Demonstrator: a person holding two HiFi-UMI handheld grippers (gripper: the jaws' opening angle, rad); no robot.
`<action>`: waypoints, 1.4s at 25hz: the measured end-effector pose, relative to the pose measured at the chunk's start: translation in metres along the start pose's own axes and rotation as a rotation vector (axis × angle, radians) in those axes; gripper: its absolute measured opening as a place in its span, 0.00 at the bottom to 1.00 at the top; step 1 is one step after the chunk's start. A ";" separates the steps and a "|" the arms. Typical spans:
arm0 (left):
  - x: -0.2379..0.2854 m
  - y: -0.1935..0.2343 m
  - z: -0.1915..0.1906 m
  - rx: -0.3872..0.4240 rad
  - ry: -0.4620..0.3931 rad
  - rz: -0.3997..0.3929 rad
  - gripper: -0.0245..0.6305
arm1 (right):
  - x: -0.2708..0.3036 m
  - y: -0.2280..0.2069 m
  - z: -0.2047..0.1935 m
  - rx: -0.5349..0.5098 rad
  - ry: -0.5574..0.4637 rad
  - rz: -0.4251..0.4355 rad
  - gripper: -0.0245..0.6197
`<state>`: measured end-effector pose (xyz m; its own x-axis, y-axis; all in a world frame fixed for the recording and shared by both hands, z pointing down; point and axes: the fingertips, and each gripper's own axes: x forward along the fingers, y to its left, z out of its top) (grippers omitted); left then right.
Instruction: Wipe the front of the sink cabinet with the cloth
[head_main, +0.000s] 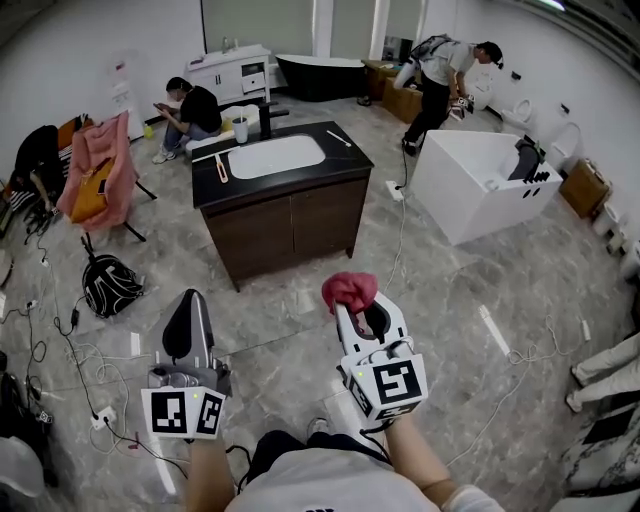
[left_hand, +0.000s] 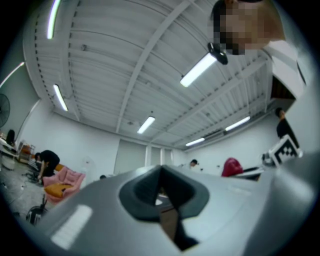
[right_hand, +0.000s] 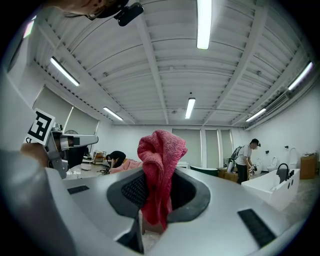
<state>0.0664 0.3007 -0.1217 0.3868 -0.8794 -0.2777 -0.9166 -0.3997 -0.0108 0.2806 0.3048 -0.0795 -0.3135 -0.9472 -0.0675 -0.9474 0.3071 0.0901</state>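
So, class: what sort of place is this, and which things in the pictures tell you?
Probably a bathroom-fixtures showroom or workshop hall, not a home: a sink cabinet stands alone on open floor, with a white bathtub and a black bathtub nearby.

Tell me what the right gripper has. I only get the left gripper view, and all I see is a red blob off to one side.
Observer: The right gripper is shut on the red cloth, which bunches up above the jaws.
Operator: Where is the sink cabinet from us?
Observer: In the head view, the sink cabinet stands ahead with its dark doors facing us. The right gripper is well short of it.
Operator: Anything on its top?
Observer: A white basin sits in the black top, with a black tap behind it.
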 end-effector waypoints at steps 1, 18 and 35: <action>0.004 -0.002 -0.002 0.003 0.002 0.000 0.05 | 0.004 -0.004 -0.003 0.008 0.005 0.004 0.17; 0.068 0.053 -0.045 -0.022 0.044 0.013 0.05 | 0.093 -0.009 -0.035 0.018 0.080 0.007 0.17; 0.179 0.196 -0.055 0.023 0.005 -0.048 0.04 | 0.273 0.026 -0.021 0.019 0.054 -0.039 0.17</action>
<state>-0.0387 0.0506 -0.1209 0.4304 -0.8608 -0.2717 -0.8992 -0.4350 -0.0465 0.1715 0.0528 -0.0744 -0.2733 -0.9618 -0.0166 -0.9599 0.2715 0.0698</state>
